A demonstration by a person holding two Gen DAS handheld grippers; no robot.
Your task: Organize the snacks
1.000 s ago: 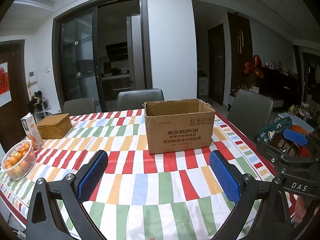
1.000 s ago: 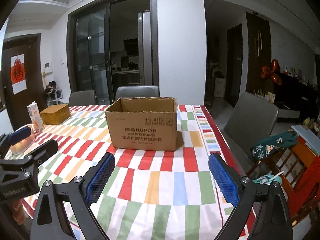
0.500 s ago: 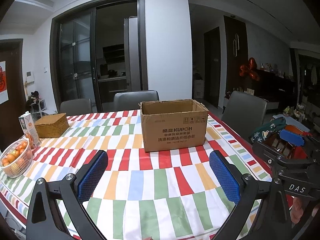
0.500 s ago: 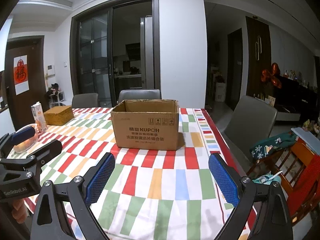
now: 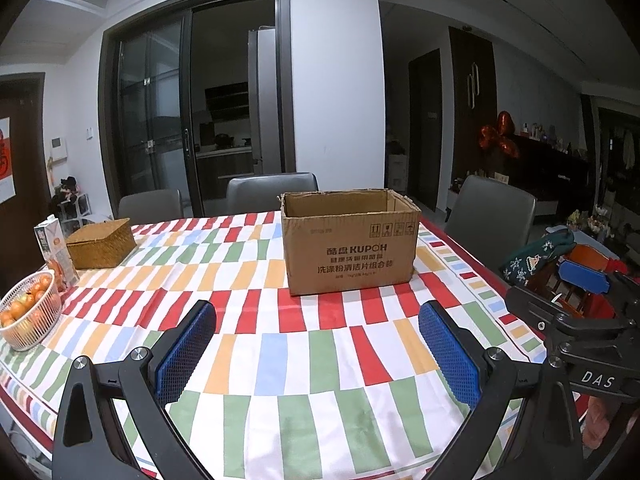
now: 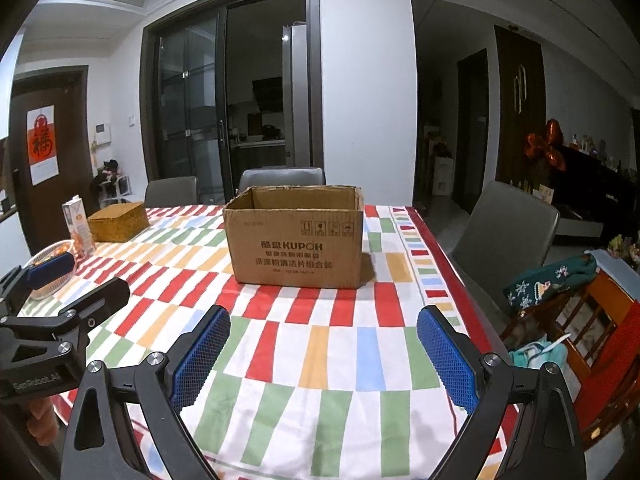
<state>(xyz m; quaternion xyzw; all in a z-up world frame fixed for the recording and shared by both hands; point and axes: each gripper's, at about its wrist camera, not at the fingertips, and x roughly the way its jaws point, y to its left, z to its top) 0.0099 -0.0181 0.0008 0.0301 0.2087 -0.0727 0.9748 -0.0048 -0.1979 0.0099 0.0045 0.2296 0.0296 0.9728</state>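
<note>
An open brown cardboard box (image 5: pixel 349 246) printed KUPOH stands on the striped tablecloth (image 5: pixel 280 344), far side of the table; it also shows in the right wrist view (image 6: pixel 296 240). Its inside is hidden from both views. My left gripper (image 5: pixel 316 356) is open and empty, above the near part of the table, well short of the box. My right gripper (image 6: pixel 322 360) is open and empty, also short of the box. The right gripper shows at the right edge of the left wrist view (image 5: pixel 576 312), the left gripper at the left edge of the right wrist view (image 6: pixel 52 304).
A woven lidded basket (image 5: pixel 101 243), a juice carton (image 5: pixel 54 250) and a white basket of oranges (image 5: pixel 26 314) stand at the table's left. Grey chairs (image 5: pixel 272 194) stand behind and one at the right (image 5: pixel 490 220). A cluttered chair (image 6: pixel 568 304) is right of the table.
Both grippers have drawn back from the box and risen a little; the box looks smaller and farther. Both stay open and empty.
</note>
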